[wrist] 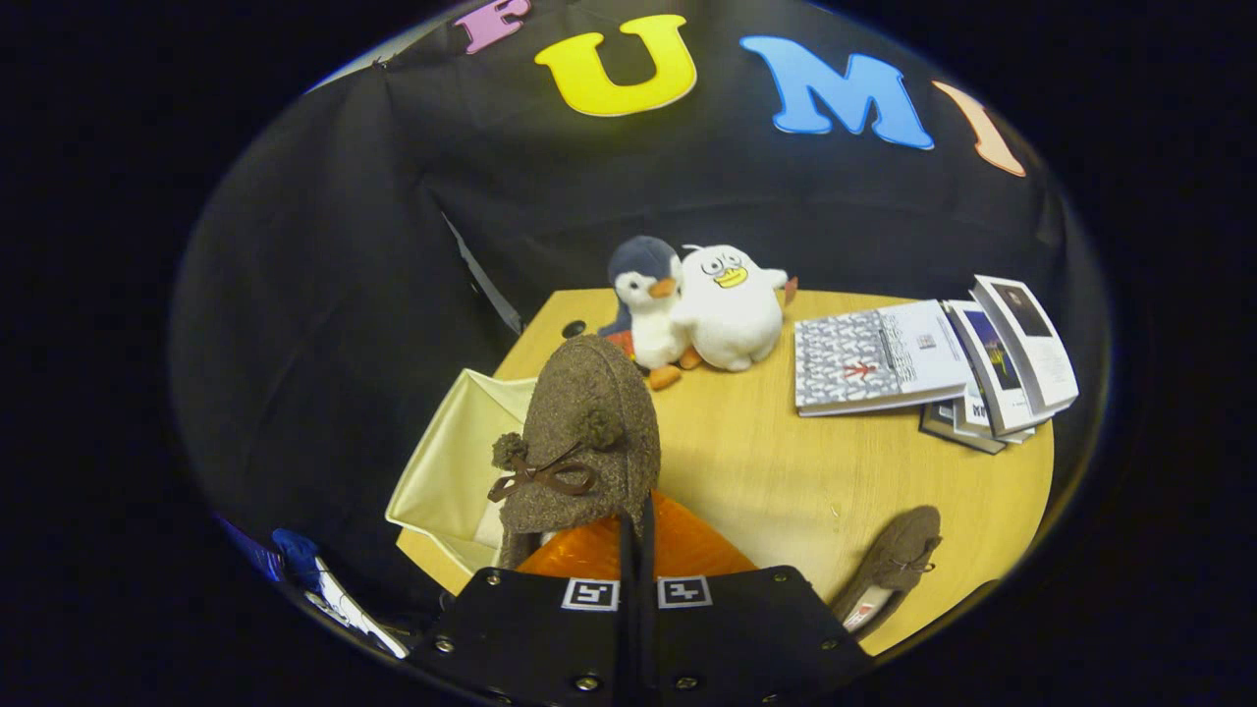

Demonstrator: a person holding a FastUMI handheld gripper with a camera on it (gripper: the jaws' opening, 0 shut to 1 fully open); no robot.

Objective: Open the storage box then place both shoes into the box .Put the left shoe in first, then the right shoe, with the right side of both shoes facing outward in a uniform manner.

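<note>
Here the gripper (633,535) apparently pinches 1 brown shoe (586,432) above the open storage box (447,471).

The held shoe (587,432) was brown felt with a darker brown bow; the second shoe (892,565) matched it. The storage box (447,471) was pale cream. The table (786,481) was light wood. One plush penguin (643,295) was grey and white with orange beak, the other plush (729,304) white with yellow beak.

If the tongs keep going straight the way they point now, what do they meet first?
The tongs are shut on the brown shoe, so it leads. Straight ahead, it would likely meet the two plush penguins on the wooden table, though depth is unclear.
</note>
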